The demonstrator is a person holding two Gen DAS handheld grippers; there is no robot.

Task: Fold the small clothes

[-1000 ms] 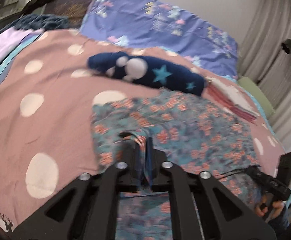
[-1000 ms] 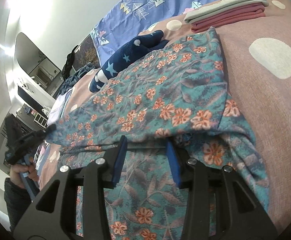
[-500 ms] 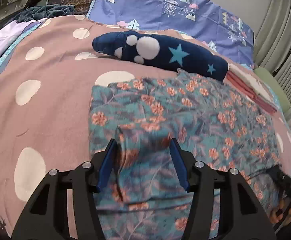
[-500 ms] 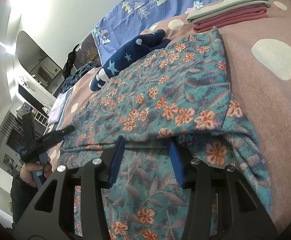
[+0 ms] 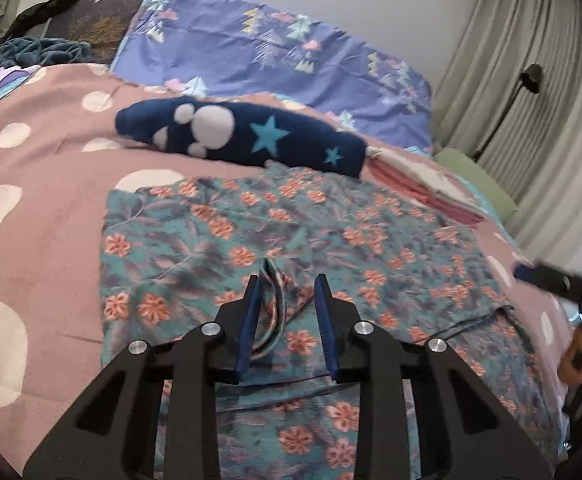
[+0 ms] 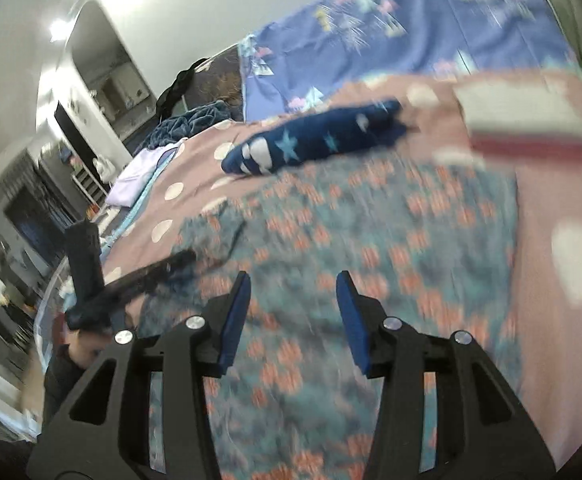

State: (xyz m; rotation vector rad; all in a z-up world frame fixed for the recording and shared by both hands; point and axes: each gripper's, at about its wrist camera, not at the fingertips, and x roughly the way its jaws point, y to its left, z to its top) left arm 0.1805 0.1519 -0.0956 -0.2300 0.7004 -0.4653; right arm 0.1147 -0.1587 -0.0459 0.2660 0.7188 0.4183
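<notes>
With one fold laid in the floral garment [image 5: 291, 232], both the left hand-held gripper [image 5: 287, 288] and right hand-held gripper [image 6: 293, 284] gape empty (right view blurred); next probably regrasp an edge.

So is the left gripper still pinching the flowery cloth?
No, the left gripper is open above the flowery cloth, with only a loose ridge of fabric between its fingers.

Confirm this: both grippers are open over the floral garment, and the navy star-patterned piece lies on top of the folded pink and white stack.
Not quite. The navy star-patterned piece lies on the dotted bedspread beside the folded pink and white stack, not on top of it; the left wrist view shows this. The rest holds: the left gripper and right gripper are both open over the floral garment.
</notes>
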